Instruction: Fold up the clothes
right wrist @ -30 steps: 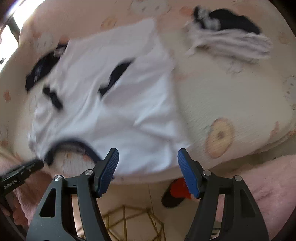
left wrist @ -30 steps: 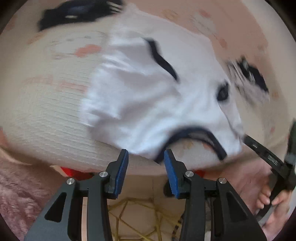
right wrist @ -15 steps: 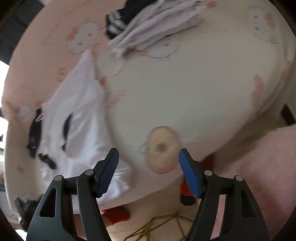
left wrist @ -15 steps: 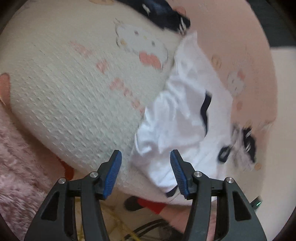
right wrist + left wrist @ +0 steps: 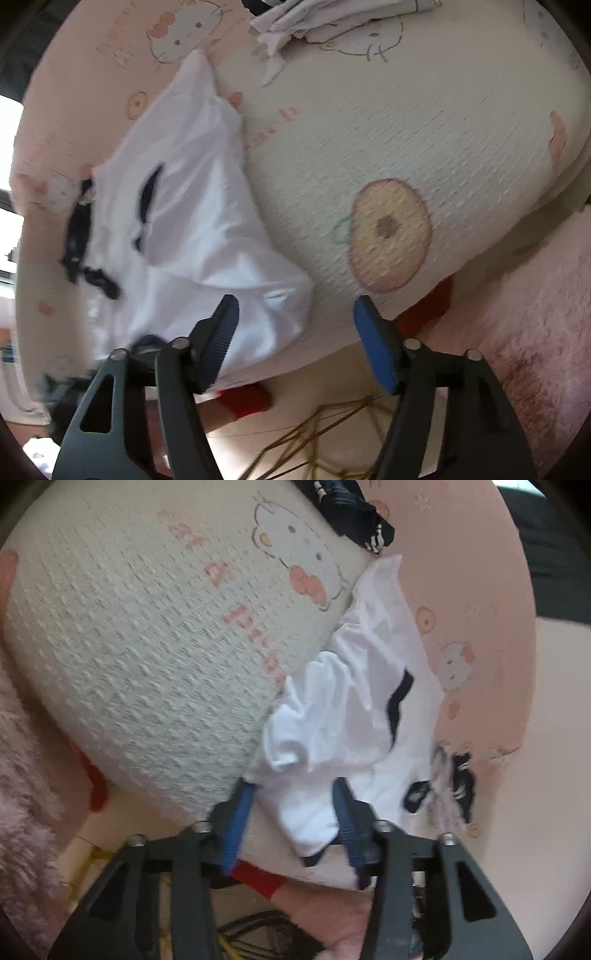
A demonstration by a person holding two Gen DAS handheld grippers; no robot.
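As both hands have dropped toward the bed (image 5: 140,657), the left gripper (image 5: 291,794) is closing, seemingly around the white shirt (image 5: 343,709) hem at six o'clock; the right gripper (image 5: 295,317) gapes empty.

Crumpled white shirt (image 5: 343,716) with dark navy trim, spread rumpled across the bed's near edge.

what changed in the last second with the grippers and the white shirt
Both grippers swung toward the near edge of the white shirt. The left gripper now straddles its near corner, jaws closing with cloth between them, though no grip shows yet. The right gripper came lower over the shirt's other corner, still open and holding nothing. The shirt stayed crumpled on the blanket, the other clothes untouched.
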